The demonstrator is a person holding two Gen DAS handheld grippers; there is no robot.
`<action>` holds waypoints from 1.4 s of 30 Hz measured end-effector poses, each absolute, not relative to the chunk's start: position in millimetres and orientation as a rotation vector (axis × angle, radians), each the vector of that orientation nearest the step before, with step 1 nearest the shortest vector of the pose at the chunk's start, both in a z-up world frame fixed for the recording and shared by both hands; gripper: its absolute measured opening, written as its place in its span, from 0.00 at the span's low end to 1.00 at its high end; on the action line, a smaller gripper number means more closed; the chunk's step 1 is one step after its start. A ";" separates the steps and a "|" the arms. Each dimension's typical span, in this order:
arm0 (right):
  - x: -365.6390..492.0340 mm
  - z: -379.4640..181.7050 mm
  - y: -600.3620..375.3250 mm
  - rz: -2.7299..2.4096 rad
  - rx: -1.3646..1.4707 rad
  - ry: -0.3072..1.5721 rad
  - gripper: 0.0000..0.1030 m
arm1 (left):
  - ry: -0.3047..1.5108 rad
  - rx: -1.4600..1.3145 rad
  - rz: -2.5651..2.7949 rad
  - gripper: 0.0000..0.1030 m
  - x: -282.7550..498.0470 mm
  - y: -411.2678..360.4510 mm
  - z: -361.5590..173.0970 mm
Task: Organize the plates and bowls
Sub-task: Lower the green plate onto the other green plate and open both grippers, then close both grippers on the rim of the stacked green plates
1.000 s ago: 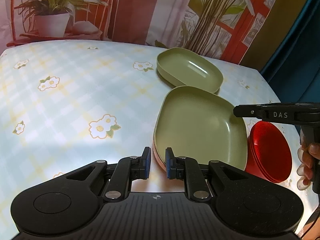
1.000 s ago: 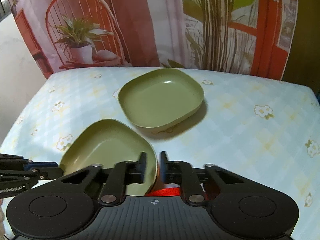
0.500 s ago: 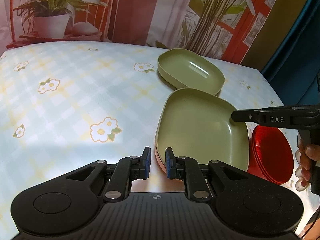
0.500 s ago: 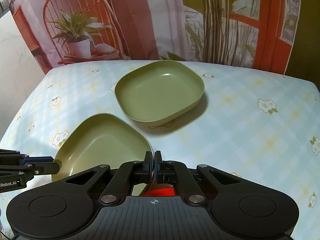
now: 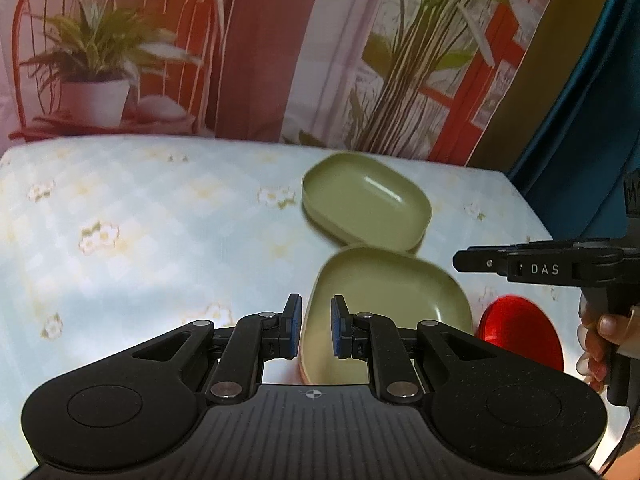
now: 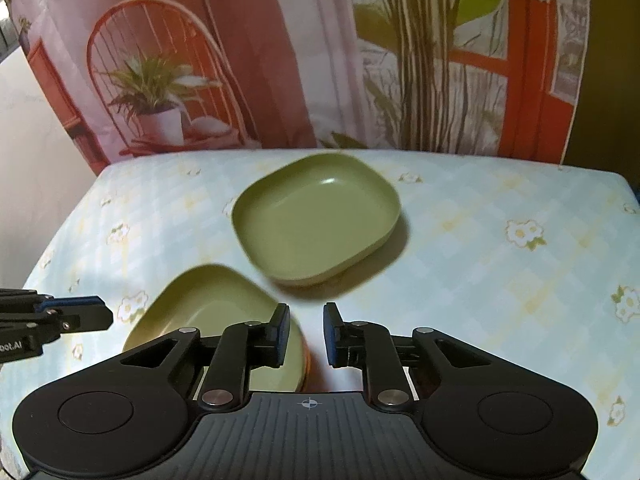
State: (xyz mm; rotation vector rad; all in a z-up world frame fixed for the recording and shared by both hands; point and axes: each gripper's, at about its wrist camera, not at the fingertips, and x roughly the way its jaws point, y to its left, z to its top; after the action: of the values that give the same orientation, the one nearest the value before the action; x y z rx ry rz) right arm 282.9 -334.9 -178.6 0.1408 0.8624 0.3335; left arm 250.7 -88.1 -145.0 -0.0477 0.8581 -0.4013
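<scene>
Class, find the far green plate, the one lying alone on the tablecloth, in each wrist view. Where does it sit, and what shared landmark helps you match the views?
Left wrist: far green plate, right of centre, beyond the near green plate.
Right wrist: centre, above the open jaws.
Shared landmark: the potted-plant picture on the backdrop.

Pale blue checked tablecloth [image 5: 160, 248] printed with white flowers [image 6: 525, 233]. Behind it, printed backdrop [image 6: 328, 48] picturing potted plant [image 5: 94, 80] on red wire chair [image 6: 160, 76], tall green stems, orange frame. Teal curtain [image 5: 592, 112] at right.
</scene>
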 end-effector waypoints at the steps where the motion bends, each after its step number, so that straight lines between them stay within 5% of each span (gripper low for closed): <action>1: 284.2 -176.8 -337.2 0.329 0.143 0.857 0.17 | 0.853 -0.046 -0.403 0.16 252.8 -89.2 -142.5; 19: 316.8 -165.9 -381.4 0.233 0.160 0.799 0.20 | 0.778 -0.037 -0.372 0.16 305.6 -107.3 -117.0; 31: 364.2 -186.7 -379.6 0.229 0.173 0.823 0.25 | 0.860 -0.074 -0.353 0.19 353.1 -129.6 -158.7; 42: 398.5 -214.8 -377.3 0.244 0.205 0.866 0.27 | 0.874 -0.054 -0.347 0.32 380.8 -139.6 -181.8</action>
State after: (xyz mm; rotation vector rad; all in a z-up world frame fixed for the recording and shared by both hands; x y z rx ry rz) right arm 398.5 -377.3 -214.8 0.2048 0.8659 0.2444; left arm 380.8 -139.6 -181.8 -0.0541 0.8739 -0.3473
